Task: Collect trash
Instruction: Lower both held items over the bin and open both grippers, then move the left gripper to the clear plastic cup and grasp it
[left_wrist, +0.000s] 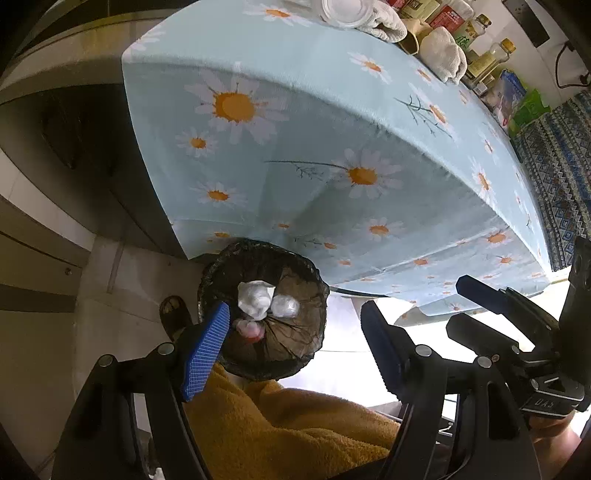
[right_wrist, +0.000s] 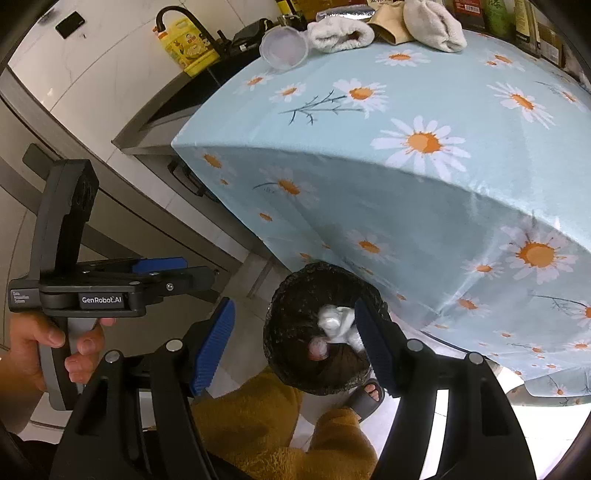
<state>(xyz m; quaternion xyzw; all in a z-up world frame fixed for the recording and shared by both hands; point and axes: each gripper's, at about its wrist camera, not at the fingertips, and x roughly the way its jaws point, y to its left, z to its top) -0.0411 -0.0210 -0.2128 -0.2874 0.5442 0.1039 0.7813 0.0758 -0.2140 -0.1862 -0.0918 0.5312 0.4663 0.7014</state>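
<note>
Both claws hang above a round bin lined with a black plastic bag (left_wrist: 264, 310), which stands on the pale tiled floor (left_wrist: 122, 273) just below the near edge of the desk. The left claw (left_wrist: 295, 354) has its blue ribbed pads spread wide and holds nothing; its left pad (left_wrist: 207, 354) overlaps the bin's rim in the left wrist view. The right claw (right_wrist: 295, 347) is likewise wide open and empty, its right pad (right_wrist: 373, 343) lying across the bin's mouth in the right wrist view.

Inside the bin lie crumpled white paper wads (left_wrist: 256, 299), a smaller whitish ball (left_wrist: 284, 306) beside them, and a pinkish scrap (left_wrist: 251, 328) nearer the bin's bottom.

The desk is covered with a light blue cloth printed with white daisies (right_wrist: 424, 144) that drapes over its edge. At the far edge sit a clear plastic cup on its side (right_wrist: 284, 46), rolled white towels (right_wrist: 340, 35) and a row of bottles (left_wrist: 476, 37). A mustard fleece sleeve or trouser (left_wrist: 280, 424) fills the bottom of both views.
</note>
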